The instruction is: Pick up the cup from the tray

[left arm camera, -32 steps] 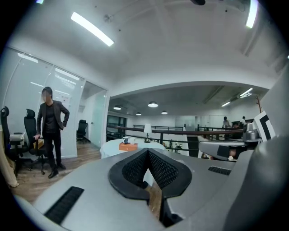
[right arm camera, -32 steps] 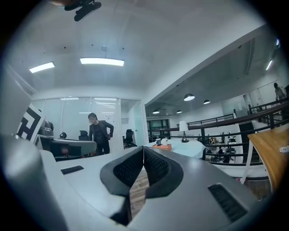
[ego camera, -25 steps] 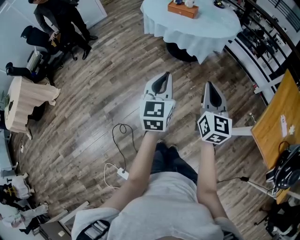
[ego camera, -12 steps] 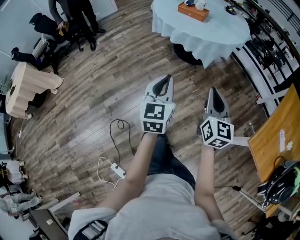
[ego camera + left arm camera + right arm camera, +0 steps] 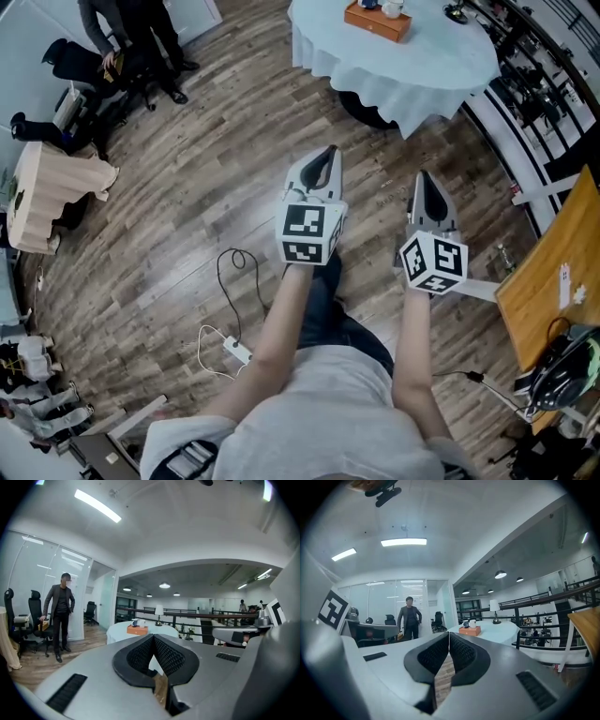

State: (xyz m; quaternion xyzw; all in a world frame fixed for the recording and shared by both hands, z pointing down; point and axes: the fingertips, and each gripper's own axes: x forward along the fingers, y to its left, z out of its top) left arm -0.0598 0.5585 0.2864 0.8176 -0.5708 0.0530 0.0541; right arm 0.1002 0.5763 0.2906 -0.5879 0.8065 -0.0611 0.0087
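Observation:
An orange tray [image 5: 377,22] sits on a round white-clothed table [image 5: 422,61] far ahead across the wooden floor. On the tray stand a white cup [image 5: 392,8] and a dark cup [image 5: 368,4]. Both gripper views show them small and distant: the tray [image 5: 469,630], the white cup [image 5: 473,623] and the dark cup [image 5: 466,624]; the tray [image 5: 137,630] and a cup [image 5: 134,622]. My left gripper [image 5: 329,151] and right gripper [image 5: 423,176] are held side by side in front of the body, both shut with nothing between their jaws [image 5: 153,636] [image 5: 449,634].
A person [image 5: 141,33] stands by office chairs at the far left. A cable and power strip [image 5: 234,351] lie on the floor. A wooden desk [image 5: 544,267] is at the right, a black railing [image 5: 525,80] behind the table. A lamp [image 5: 158,611] stands on the table.
The head view has swayed a little, so the floor and table have slid slightly. Both grippers stay shut and side by side in front of the body.

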